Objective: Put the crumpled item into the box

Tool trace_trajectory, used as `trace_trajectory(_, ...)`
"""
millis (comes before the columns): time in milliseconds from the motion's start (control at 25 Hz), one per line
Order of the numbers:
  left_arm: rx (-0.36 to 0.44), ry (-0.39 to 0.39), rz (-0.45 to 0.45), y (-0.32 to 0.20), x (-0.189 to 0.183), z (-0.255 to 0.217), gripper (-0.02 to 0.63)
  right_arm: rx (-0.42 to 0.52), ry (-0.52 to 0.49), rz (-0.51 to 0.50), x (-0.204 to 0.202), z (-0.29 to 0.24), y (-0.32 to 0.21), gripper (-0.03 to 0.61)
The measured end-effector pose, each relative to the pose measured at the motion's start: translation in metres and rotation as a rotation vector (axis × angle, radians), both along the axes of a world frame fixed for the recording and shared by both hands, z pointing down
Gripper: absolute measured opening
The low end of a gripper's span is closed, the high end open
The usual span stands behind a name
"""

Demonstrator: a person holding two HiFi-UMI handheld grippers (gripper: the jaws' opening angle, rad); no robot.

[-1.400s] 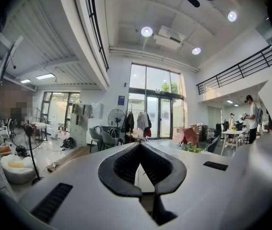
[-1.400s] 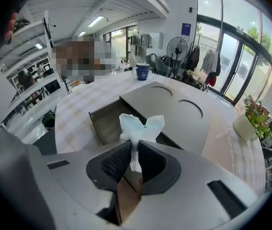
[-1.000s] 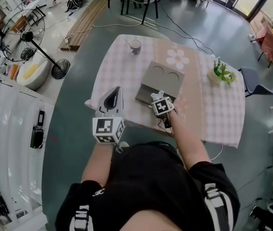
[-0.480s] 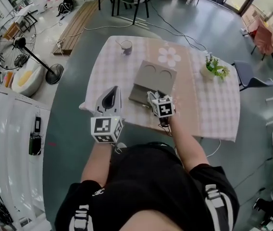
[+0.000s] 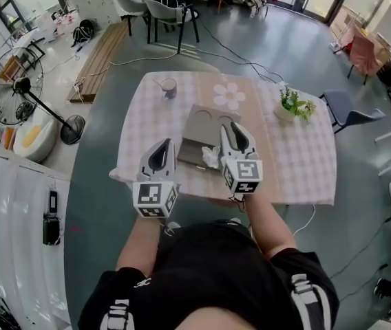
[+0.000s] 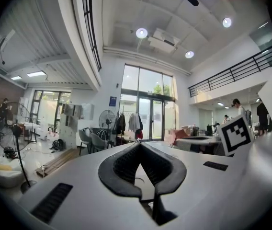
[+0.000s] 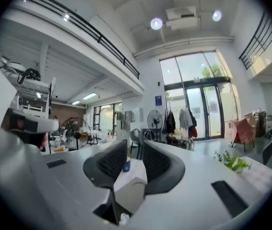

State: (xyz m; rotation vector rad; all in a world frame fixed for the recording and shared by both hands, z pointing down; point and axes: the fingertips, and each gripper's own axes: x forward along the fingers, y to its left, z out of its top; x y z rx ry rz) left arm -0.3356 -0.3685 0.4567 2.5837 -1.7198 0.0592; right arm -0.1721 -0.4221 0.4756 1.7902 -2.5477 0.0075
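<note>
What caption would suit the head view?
Crumpled item rests in the open box; right gripper hovers over it, empty jaws closing; left gripper shut alongside.

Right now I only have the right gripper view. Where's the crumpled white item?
Observer: In the head view the crumpled white item lies in the near part of the open grey box, and neither gripper touches it.
Operator: Right tongs relative to it?
Observer: The right gripper is just to the right of it, over the box. Its tongs are closing with nothing between them.
Operator: And the left?
Observer: The left gripper is shut and empty. It is to the left of the box, over the near edge of the pink-checked tablecloth.
</note>
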Motion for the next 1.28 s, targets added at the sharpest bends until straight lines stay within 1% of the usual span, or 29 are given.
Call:
trace_trajectory(120,0.014,0.0,0.02,-0.002,0.011,-0.005,0.002,0.136,-0.055,0.075,0.021,-0.044,0.014,0.06)
trace_trajectory(160,0.017,0.001,0.025,-0.003,0.014,-0.006,0.001,0.171,-0.065,0.108,0.028,-0.055,0.019,0.057)
trace_trajectory(200,0.018,0.002,0.031,-0.004,0.018,-0.007,0.0,0.199,-0.067,0.141,0.035,-0.063,0.023,0.054)
trace_trajectory(280,0.021,0.004,0.043,-0.005,0.026,-0.007,0.001,0.235,-0.064,0.18,0.046,-0.072,0.031,0.002)
trace_trajectory(320,0.023,0.004,0.049,-0.005,0.03,-0.008,0.001,0.243,-0.065,0.187,0.049,-0.074,0.035,0.002)
trace_trajectory(400,0.027,0.007,0.062,-0.005,0.038,-0.009,0.001,0.236,-0.067,0.197,0.055,-0.073,0.04,0.002)
trace_trajectory(480,0.028,0.009,0.074,-0.005,0.044,-0.01,0.001,0.209,-0.048,0.205,0.057,-0.065,0.042,0.002)
trace_trajectory(560,0.028,0.008,0.084,-0.005,0.049,-0.01,0.002,0.19,-0.036,0.193,0.054,-0.058,0.043,0.002)
trace_trajectory(680,0.023,0.007,0.094,-0.003,0.054,-0.008,0.002,0.186,-0.046,0.173,0.049,-0.055,0.047,0.002)
trace_trajectory(1280,0.027,0.004,0.087,0.001,0.049,-0.012,0.002,0.136,-0.058,0.148,0.04,-0.044,0.047,0.002)
